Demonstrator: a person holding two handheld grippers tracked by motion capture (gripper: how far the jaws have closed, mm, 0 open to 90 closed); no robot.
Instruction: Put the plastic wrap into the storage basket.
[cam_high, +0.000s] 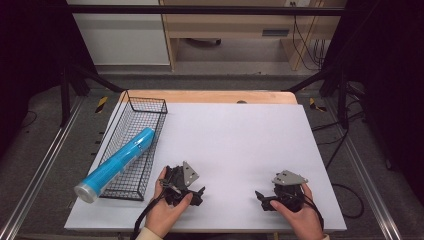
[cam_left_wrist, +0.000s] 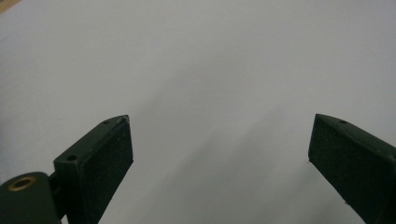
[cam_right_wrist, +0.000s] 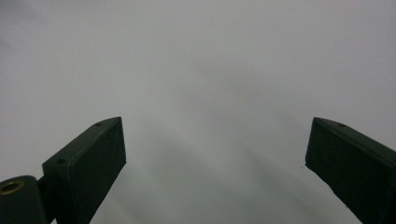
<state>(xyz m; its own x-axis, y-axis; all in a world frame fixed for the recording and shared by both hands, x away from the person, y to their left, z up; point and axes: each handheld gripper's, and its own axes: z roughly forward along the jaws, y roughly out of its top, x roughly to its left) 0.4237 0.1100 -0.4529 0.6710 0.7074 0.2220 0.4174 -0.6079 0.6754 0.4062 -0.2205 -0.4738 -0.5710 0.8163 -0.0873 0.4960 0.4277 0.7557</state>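
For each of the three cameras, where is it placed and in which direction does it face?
High view: above the person's side, facing forward and down on the white table; both hands and the wire basket show.
Left gripper view: on the left hand-held gripper, facing the table past its open jaws.
Right gripper view: on the right hand-held gripper, likewise.
Both gripper views share the bare white surface.

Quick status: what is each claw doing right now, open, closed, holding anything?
Left claw: open, jaws wide apart, nothing between them, over the white table.
Right claw: open, jaws wide apart, holding nothing.
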